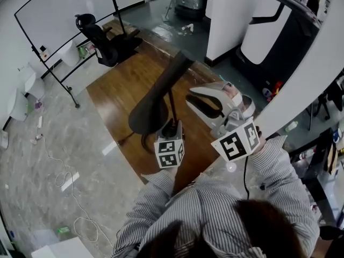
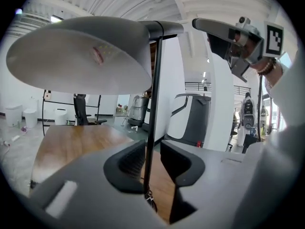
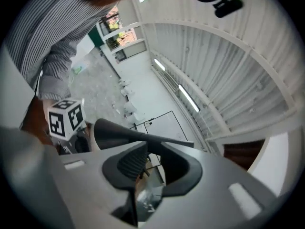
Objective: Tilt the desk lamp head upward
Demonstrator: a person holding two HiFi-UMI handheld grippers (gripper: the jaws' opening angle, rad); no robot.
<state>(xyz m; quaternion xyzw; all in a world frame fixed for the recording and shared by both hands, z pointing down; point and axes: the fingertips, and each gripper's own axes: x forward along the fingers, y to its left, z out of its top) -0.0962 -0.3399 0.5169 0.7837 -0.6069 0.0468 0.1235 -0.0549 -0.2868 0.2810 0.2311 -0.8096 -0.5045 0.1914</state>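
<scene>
A grey marbled floor is spreading across the left of the head view, with a whiteboard on a stand standing along its far edge and a black office chair sitting in front of it. A long wooden table is running from the chair toward the person, whose striped sleeves are filling the bottom of that view.

The desk lamp is standing on the near part of the table. Its dark, rounded lamp head is hanging out over the wood on a thin upright pole. In the left gripper view the head is showing its pale underside, filling the upper left.

The left gripper is reaching in low at the pole. Its jaws are standing apart with the pole running up between them. The pole is lying close along the left pad, a clear gap is showing at the right pad, and nothing is being pinched.

The right gripper is hovering higher, just beside the top of the lamp and apart from it. Its jaws are spread only narrowly and are holding nothing. The lamp head is showing as a dark flat shape beyond them.
</scene>
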